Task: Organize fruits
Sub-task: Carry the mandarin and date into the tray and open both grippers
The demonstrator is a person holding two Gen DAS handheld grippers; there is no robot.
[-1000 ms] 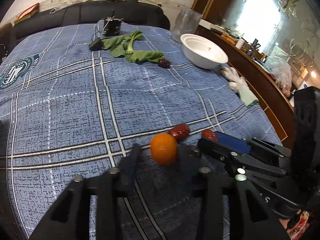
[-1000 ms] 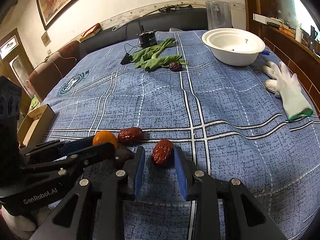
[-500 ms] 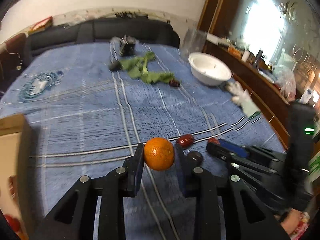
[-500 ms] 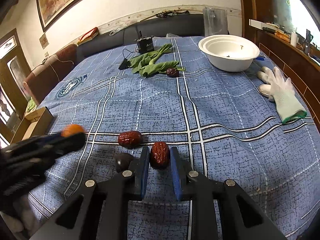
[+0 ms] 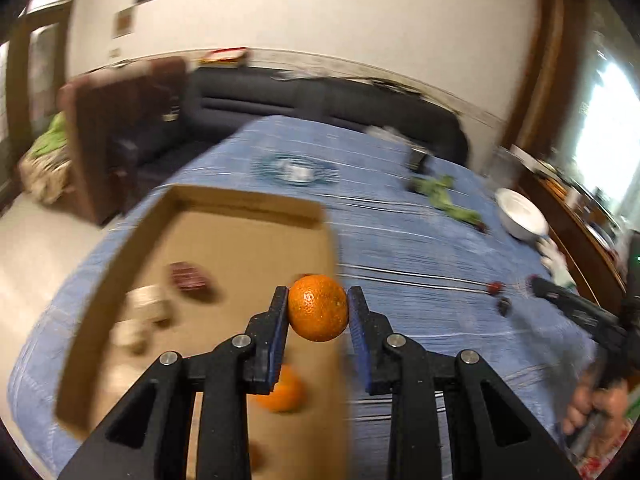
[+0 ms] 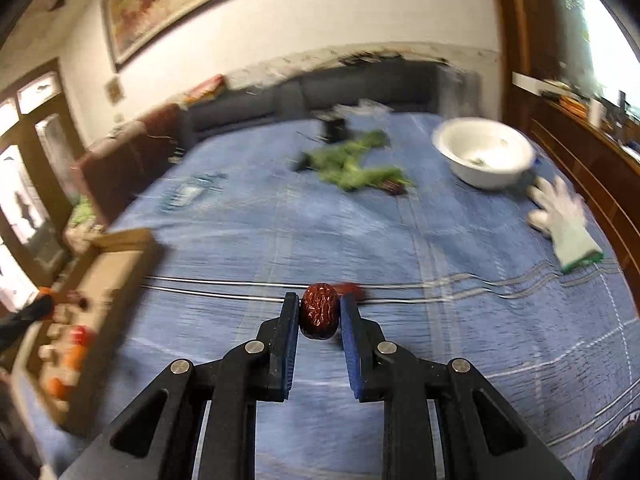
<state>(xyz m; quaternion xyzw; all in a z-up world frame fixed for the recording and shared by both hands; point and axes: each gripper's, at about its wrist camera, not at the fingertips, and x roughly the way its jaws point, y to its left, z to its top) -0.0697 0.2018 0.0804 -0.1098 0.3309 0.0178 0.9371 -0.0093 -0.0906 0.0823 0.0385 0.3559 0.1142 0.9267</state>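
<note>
My left gripper is shut on an orange mandarin and holds it in the air over the right side of an open cardboard box. Another mandarin and a blurred dark red item lie inside that box. My right gripper is shut on a wrinkled red date, lifted above the blue cloth. A second date lies on the cloth just behind it. The box sits at the left in the right wrist view.
A white bowl, green leaves with a date beside them, and a white glove lie further back on the blue checked cloth. Sofas stand behind and a wooden sideboard runs along the right.
My left gripper closed on the mandarin, lifted it and swung left over the cardboard box. My right gripper closed on the date and raised it off the cloth.
</note>
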